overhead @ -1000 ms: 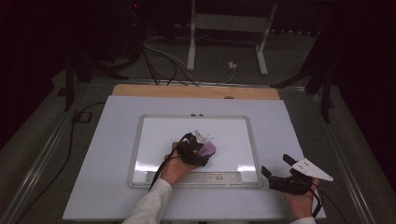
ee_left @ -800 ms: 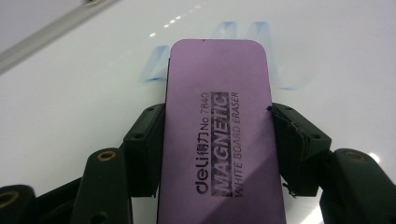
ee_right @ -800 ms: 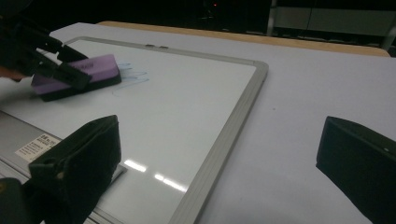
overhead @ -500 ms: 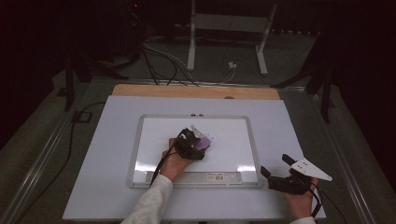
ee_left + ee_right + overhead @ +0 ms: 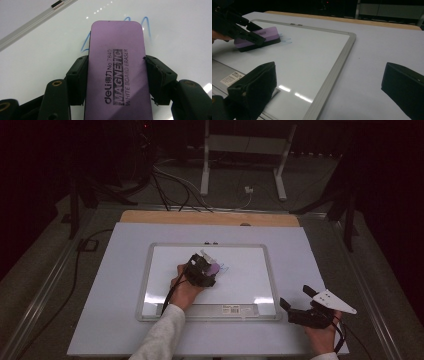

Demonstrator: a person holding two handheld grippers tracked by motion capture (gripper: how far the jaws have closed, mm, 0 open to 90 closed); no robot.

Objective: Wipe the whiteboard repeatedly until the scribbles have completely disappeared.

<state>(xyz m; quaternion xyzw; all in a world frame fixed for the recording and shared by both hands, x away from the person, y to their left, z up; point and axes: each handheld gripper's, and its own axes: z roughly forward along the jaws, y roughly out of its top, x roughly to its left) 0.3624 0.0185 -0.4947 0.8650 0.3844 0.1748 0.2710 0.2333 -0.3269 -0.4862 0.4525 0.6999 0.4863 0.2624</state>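
A purple whiteboard eraser (image 5: pixel 117 72) lies flat on the whiteboard (image 5: pixel 245 270), and my left gripper (image 5: pixel 116 75) is shut on its two long sides. Blue marker strokes (image 5: pixel 140 23) show on the board just past the eraser's far end. In the high view the left gripper (image 5: pixel 206 270) sits near the board's middle with the eraser (image 5: pixel 214 268) at its tip. The right gripper view shows that eraser (image 5: pixel 258 37) on the board at the upper left. My right gripper (image 5: pixel 300 302) rests open on the table off the board's near right corner, with nothing between its jaws.
The whiteboard's grey frame (image 5: pixel 334 72) runs between the board and the white table top (image 5: pixel 310 255). A wooden strip (image 5: pixel 210 217) lines the table's far edge. Cables and a white stand (image 5: pixel 240 160) lie on the floor beyond.
My left gripper has slid the eraser a little toward the left and far side of the board. The right gripper has stayed where it was.
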